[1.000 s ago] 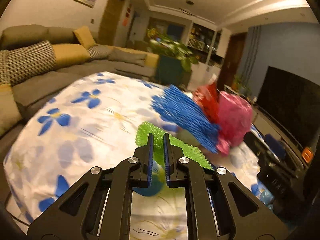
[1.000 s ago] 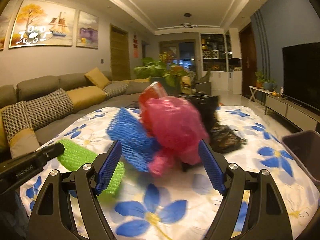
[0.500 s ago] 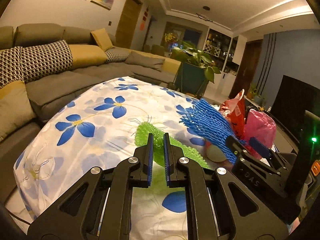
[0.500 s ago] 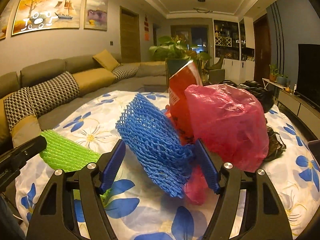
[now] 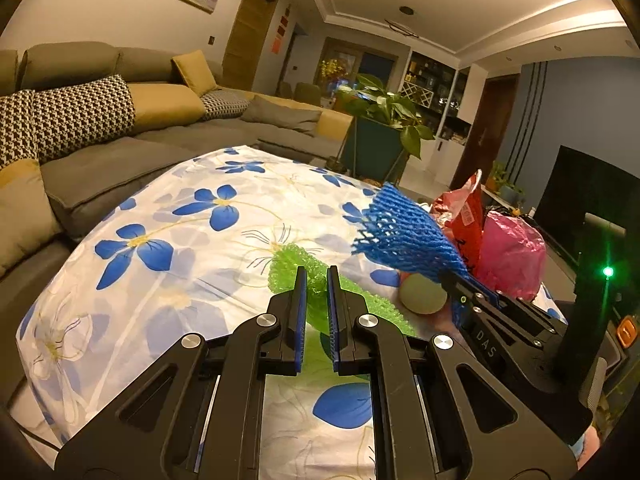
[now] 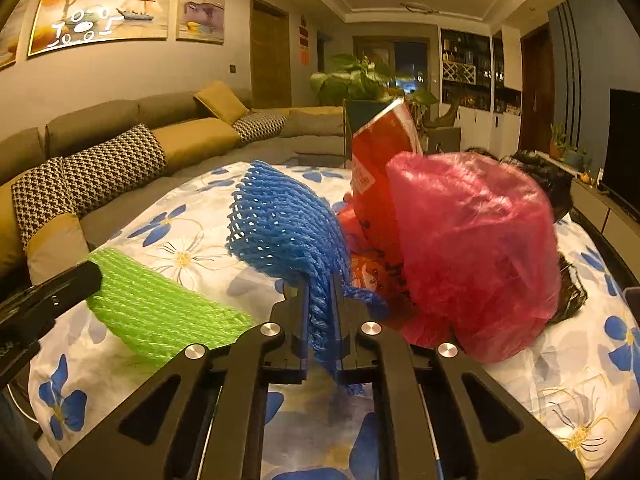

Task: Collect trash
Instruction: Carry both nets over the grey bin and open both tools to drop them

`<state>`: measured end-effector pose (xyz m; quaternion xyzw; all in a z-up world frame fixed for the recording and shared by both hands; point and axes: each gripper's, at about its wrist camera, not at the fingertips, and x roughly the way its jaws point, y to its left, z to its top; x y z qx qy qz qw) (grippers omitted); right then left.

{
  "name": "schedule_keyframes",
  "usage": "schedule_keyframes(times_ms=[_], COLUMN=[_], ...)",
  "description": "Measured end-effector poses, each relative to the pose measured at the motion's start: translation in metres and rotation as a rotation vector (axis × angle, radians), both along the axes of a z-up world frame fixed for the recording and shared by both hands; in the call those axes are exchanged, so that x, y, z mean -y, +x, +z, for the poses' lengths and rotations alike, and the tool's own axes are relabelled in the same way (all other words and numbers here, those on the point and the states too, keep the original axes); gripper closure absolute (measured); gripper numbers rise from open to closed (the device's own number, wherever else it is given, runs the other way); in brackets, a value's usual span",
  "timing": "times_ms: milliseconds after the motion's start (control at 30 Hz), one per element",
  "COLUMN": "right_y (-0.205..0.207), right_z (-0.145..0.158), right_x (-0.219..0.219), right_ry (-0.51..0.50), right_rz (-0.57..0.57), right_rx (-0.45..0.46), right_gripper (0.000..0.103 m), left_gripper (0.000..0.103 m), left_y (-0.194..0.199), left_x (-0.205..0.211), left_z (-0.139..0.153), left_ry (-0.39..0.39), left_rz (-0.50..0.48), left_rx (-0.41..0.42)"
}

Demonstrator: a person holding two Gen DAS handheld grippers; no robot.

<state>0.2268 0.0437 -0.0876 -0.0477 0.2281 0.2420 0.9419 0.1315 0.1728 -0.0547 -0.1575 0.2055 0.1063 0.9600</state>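
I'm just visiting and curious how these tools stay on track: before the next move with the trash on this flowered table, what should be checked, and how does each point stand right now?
1. Right gripper has a hold on the blue foam net: ok, shut on its end.
2. Left gripper has a hold on the green foam net: ok, shut on it.
3. Blue net clear of the red packet and pink bag: not ok, it lies against them.
4. The two grippers apart: ok, side by side without touching.
5. A bin to drop the trash in: cannot tell, none clearly shown.
6. Other trash left on the tablecloth: not ok, the black bag remains.
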Motion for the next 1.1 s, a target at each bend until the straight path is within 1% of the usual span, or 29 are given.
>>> schedule_keyframes(times_ms=[133,200,367,433,667,800,1100], right_y=[-0.017,-0.025,-0.052,-0.059,-0.08,-0.088,-0.095], right_z=[0.014,0.019,0.033,0.036,0.046,0.052,0.058], right_x=[0.015,0.023,0.051,0.059,0.101,0.13,0.192], right_ry=[0.049,0.071,0.136,0.142,0.162,0.175,0.177], right_rz=[0.009,0.014,0.015,0.003,-0.086,-0.143,-0.275], right_rx=[0.046,0.053,0.08,0.096,0.138,0.159,0.195], right_gripper=[0.093,0.093,0.094,0.094,0.094,0.094,0.094], left_gripper=[0.094,0.094,0.094,0.094,0.094,0.094,0.094], left_y=[-0.001,-0.002,-0.006,-0.008,-0.011,-0.011,-0.001], left_x=[0.002,0.006,0.021,0.031,0.066,0.096,0.163], left_z=[0.001,0.003,0.012,0.017,0.035,0.047,0.059], left_ry=[0.005,0.009,0.029,0.042,0.079,0.104,0.154], left_rz=[-0.004,-0.009,-0.034,-0.053,-0.121,-0.179,-0.312], left_rx=[0.004,0.008,0.025,0.037,0.075,0.105,0.142])
